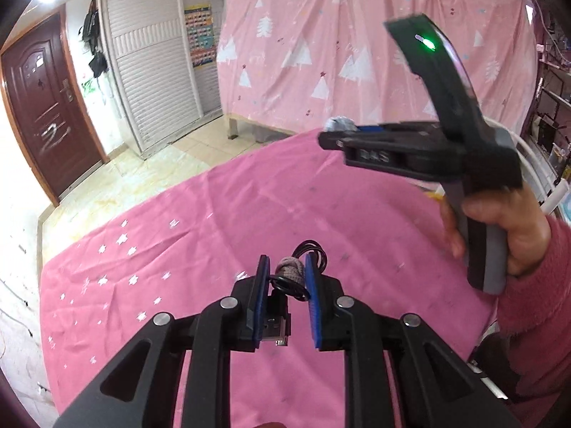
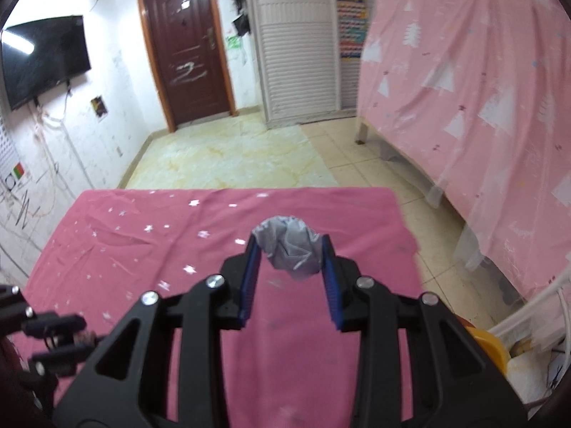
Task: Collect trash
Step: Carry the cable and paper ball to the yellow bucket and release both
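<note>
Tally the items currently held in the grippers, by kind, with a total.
Crumpled grey paper wad, in the right gripper: 1
Coiled black USB cable, in the left gripper: 1
Small brown knitted bundle, in the left gripper with the cable: 1
Total: 3

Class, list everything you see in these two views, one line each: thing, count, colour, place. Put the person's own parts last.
crumpled paper: one, grey, between the right jaws
coiled cable: one, black, with USB plug, between the left jaws
cloth: one, pink with white stars, over the table
curtain: one, pale pink with trees, right side
door: one, dark brown, far wall
television: one, black, left wall
left gripper: one, black, blue pads
right gripper: one, black, blue pads
hand: one, pink sleeve, holding the right gripper
</note>
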A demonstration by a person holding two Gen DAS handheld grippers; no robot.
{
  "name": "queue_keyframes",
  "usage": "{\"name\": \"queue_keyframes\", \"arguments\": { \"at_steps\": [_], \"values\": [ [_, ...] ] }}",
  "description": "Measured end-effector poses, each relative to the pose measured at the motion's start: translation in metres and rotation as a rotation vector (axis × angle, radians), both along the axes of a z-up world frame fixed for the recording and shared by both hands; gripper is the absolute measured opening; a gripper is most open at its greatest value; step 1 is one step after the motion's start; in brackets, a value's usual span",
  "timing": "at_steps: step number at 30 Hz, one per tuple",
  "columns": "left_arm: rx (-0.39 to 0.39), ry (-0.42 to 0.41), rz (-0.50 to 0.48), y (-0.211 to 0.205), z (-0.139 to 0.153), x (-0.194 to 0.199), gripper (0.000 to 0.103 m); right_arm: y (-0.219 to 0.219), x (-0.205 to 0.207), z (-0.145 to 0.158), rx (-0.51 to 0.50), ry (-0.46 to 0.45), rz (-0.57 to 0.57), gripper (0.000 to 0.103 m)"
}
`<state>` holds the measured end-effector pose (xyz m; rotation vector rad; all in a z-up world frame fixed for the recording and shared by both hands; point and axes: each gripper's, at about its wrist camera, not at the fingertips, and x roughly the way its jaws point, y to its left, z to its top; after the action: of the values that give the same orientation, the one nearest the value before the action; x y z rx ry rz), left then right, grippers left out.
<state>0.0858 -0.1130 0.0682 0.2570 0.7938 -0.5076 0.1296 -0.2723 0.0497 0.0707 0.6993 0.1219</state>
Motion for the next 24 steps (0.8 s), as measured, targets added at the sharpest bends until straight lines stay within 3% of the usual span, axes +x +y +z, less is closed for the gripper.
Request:
{"name": "queue_keyframes", "arguments": {
  "at_steps": [14, 24],
  "values": [
    [-0.014, -0.019, -0.171, -0.121, 0.011, -0.015, 0.014, -0.132, -0.067, -0.018, 0.018, 0.001, -0.213, 0.032],
    [-0.030, 0.014, -0.187, -0.205, -0.001, -0.008, 0.014, -0.194, -0.104, -0.059, 0.047, 0.067, -0.298, 0.032]
  ]
}}
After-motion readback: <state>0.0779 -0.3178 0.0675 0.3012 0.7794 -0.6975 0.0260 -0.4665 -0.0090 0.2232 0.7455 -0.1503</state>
